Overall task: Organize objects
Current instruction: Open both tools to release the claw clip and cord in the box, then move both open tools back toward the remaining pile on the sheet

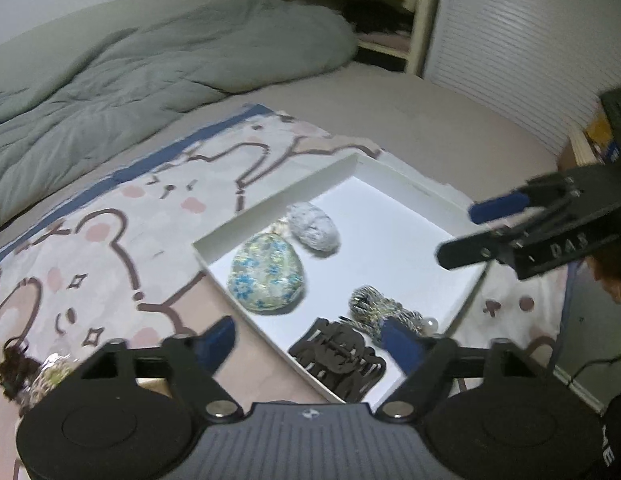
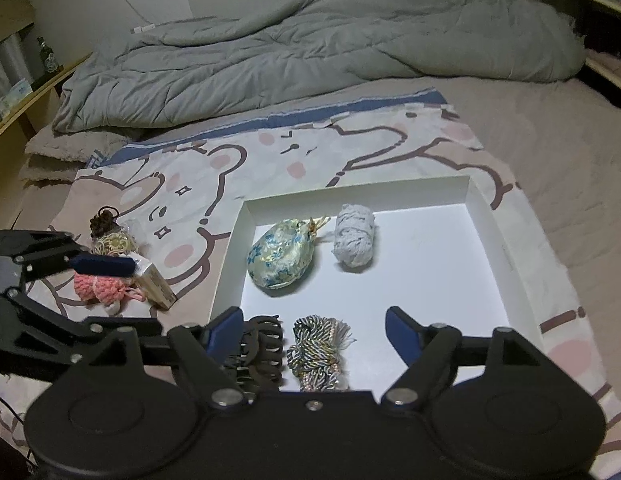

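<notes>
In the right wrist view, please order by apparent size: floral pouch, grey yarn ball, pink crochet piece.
1. floral pouch
2. grey yarn ball
3. pink crochet piece, partly hidden by a claw finger, so its rank is unsure.

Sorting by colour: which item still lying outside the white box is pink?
The pink crocheted pouch on the bear-print cloth, beside the small cardboard packet; the brown pinecone-like charm behind it is dark.

"DAS" in pale raised letters on the black body of the right gripper point(image 1: 462, 232), seen from the left wrist view. Partial white letters, maybe "ME", on a dark sleeve point(image 1: 614, 444) at the lower right edge; cut off, unsure. Nothing else legible.
</notes>
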Available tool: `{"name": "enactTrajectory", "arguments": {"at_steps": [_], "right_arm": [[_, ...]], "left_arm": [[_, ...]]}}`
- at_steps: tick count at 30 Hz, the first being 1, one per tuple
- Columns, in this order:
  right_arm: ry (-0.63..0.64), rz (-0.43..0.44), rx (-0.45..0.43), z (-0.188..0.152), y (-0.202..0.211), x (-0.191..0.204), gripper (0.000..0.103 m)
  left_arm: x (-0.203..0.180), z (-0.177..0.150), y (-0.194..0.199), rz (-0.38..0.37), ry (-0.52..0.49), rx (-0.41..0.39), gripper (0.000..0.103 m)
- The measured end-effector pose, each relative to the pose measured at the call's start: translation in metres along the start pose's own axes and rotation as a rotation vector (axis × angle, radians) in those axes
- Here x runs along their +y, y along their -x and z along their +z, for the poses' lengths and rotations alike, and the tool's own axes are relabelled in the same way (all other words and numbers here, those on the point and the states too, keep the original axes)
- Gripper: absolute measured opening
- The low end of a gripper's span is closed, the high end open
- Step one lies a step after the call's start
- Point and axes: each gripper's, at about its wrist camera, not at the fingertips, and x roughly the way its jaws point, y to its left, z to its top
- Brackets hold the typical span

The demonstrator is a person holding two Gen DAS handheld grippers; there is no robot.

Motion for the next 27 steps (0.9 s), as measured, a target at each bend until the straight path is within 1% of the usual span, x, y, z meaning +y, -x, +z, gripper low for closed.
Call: {"name": "enactTrajectory", "arguments": {"at_steps": [1, 2, 5, 9, 13, 15, 18, 21, 27], "right_arm": [[0.007, -0.007, -0.007, 0.0, 0.002, 0.0, 0.083], [0.012, -0.013, -0.013, -0.001, 0.004, 0.001, 0.083], [0.008, -0.02, -0.029, -0.002, 0.011, 0.0, 0.085], [0.017, -0.033, -0.05, -0.004, 0.019, 0.0, 0.09], [0.014, -0.036, -0.072, -0.006, 0.027, 0.0, 0.099], [0.011, -0.034, -0.084, -0.007, 0.029, -0.001, 0.102], [0.012, -0.044, -0.097, -0.01, 0.03, 0.0, 0.103], [0.019, -0.057, -0.107, -0.012, 0.03, 0.001, 0.103], [0.0, -0.066, -0.117, -0.01, 0.028, -0.002, 0.103]], "left_arm": [[0.002, 0.0, 0.003, 0.008, 0.017, -0.009, 0.095], [0.003, -0.001, 0.007, 0.014, 0.031, -0.017, 0.098], [0.006, -0.002, 0.015, 0.03, 0.075, -0.036, 0.103], [0.009, -0.003, 0.023, 0.046, 0.139, -0.056, 0.103], [0.012, -0.006, 0.026, 0.06, 0.19, -0.069, 0.103], [0.014, -0.008, 0.026, 0.073, 0.211, -0.074, 0.103], [0.017, -0.011, 0.026, 0.086, 0.248, -0.079, 0.103], [0.021, -0.014, 0.026, 0.09, 0.264, -0.078, 0.103], [0.026, -0.017, 0.031, 0.124, 0.259, -0.096, 0.103]]}}
